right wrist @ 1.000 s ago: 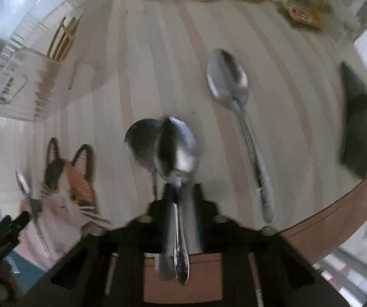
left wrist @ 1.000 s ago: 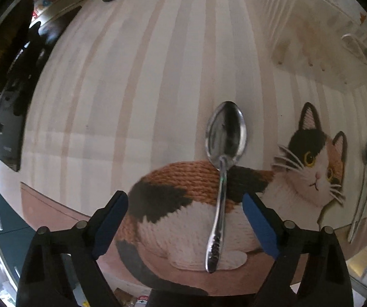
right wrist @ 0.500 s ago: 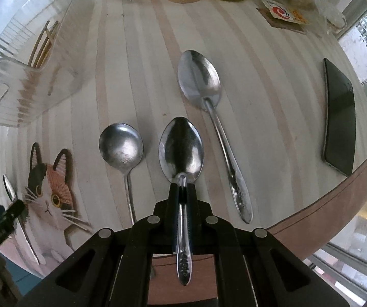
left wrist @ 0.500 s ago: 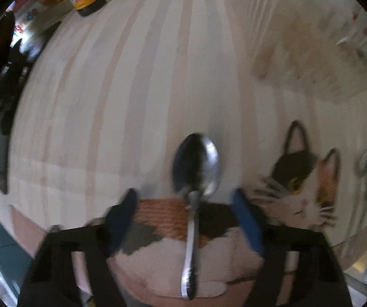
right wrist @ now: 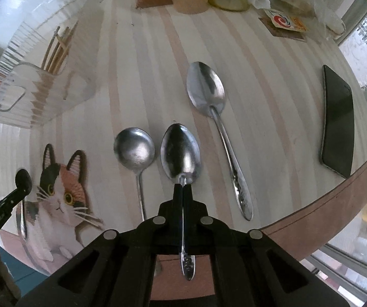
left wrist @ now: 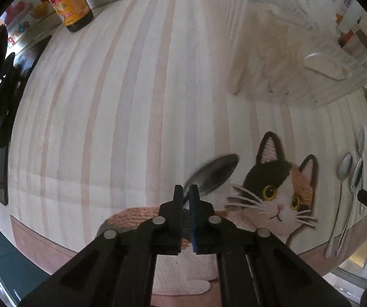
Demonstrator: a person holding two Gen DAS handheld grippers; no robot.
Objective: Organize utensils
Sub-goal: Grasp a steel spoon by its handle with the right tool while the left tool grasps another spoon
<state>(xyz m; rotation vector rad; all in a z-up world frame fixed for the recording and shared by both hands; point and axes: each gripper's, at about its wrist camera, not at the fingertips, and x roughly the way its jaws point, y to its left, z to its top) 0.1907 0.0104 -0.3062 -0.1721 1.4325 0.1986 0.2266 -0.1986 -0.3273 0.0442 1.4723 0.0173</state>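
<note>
While both claws are pinching shiny steel spoons, keep each lift slow so the slick, thin handles don't swivel. Left gripper (left wrist: 186,190) clamps a spoon (left wrist: 212,175) at its neck, bowl tilted, over the cat picture (left wrist: 280,189) near the desk's front edge. Right gripper (right wrist: 182,189) grips a pointed-bowl spoon (right wrist: 180,151) mid-desk, between a round spoon (right wrist: 134,149) and a long one (right wrist: 206,89).
</note>
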